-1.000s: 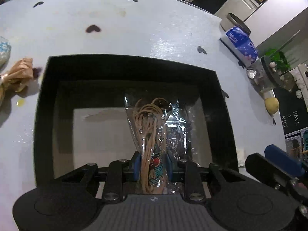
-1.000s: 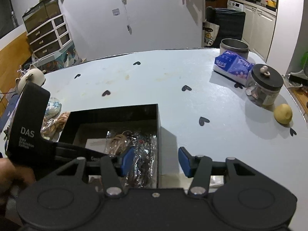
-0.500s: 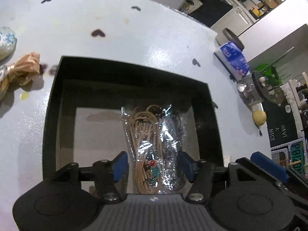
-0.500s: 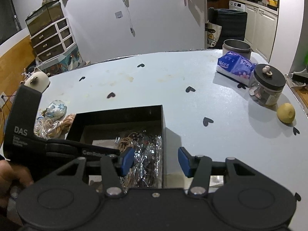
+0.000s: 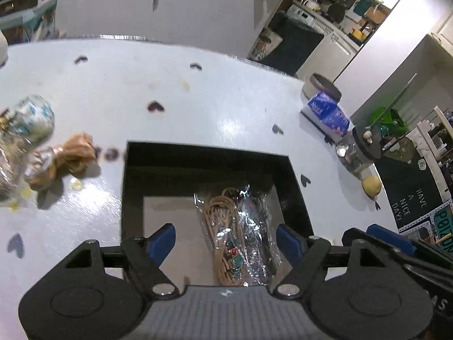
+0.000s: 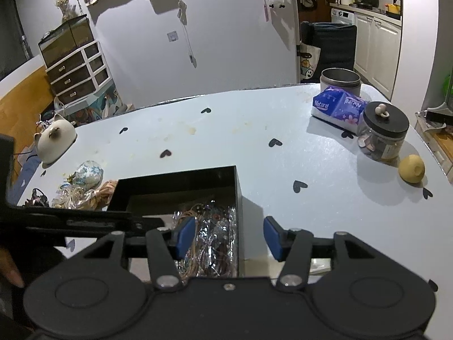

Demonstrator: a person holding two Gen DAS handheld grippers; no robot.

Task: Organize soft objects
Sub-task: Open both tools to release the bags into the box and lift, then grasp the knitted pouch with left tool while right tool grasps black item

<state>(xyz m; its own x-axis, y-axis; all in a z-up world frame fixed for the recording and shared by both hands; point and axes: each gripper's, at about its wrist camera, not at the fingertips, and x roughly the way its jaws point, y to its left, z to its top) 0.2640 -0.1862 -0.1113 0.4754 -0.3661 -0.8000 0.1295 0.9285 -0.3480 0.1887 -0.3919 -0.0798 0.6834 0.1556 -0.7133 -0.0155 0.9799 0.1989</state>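
A clear plastic bag of tan cord [image 5: 230, 232] lies in the right part of a black open box [image 5: 147, 155]. It also shows in the right wrist view [image 6: 209, 235], in the box [image 6: 181, 181]. My left gripper [image 5: 226, 239] is open and empty above the box's near side. My right gripper [image 6: 228, 238] is open and empty over the box's right wall. Left of the box on the table lie a tan fabric bundle [image 5: 72, 155], a blue-white floral pouch [image 5: 32, 121] and a crinkly clear bag [image 6: 75, 198].
At the table's right stand a purple tissue pack [image 6: 338, 107], a metal tin [image 6: 339, 78], a glass jar with a black lid [image 6: 382, 133] and a yellow round object [image 6: 412, 168]. A cat figurine [image 6: 55, 140] sits at the far left edge.
My left gripper opened and let go of the bag, which now lies in the box. The left gripper then pulled back and up. The right gripper barely moved.
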